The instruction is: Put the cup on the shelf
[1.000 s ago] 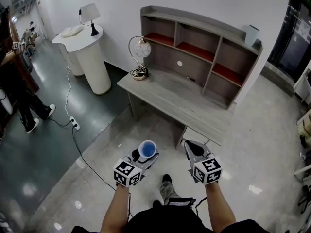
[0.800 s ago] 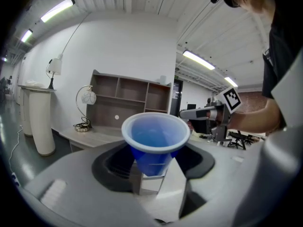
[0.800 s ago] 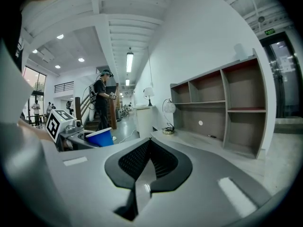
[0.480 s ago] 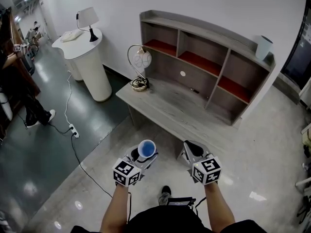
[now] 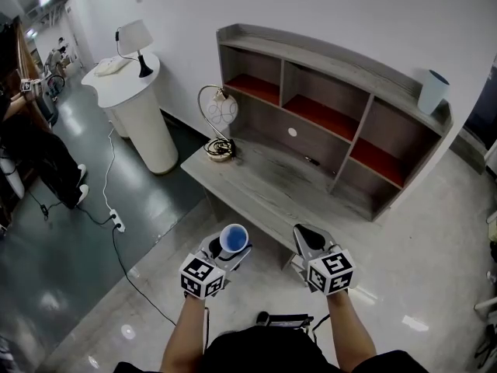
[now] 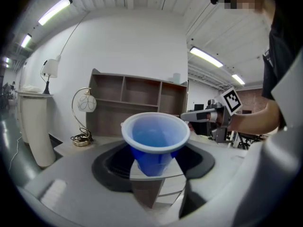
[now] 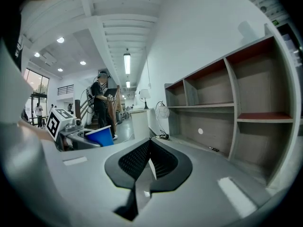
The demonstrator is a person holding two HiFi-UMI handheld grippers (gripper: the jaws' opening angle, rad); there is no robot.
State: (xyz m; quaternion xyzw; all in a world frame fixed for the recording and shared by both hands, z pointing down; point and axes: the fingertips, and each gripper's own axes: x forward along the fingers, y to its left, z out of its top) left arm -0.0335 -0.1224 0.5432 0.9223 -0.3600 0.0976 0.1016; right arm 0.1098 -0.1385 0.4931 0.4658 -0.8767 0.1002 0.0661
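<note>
A blue plastic cup [image 5: 234, 238] stands upright between the jaws of my left gripper [image 5: 227, 250], which is shut on its lower body. In the left gripper view the cup [image 6: 155, 138] fills the middle, its white rim up, and the left gripper [image 6: 155, 162] points at the shelf [image 6: 137, 98]. My right gripper [image 5: 304, 238] is level with the left one, shut and holding nothing. Its pads [image 7: 148, 148] meet in the right gripper view. The grey shelf [image 5: 326, 92], with red-floored compartments, sits on a grey desk [image 5: 264, 173] just ahead of both grippers.
A gold-based globe lamp [image 5: 220, 123] stands on the desk's left end. A pale cup [image 5: 432, 92] sits on top of the shelf at the right. A white round pedestal [image 5: 140, 115] with a table lamp is at the left, a cable and power strip [image 5: 116, 220] lie on the floor, and a person [image 5: 31, 146] is at far left.
Both grippers have come closer to the desk, which now sits lower and nearer in the head view. The cup stays in the left gripper.
</note>
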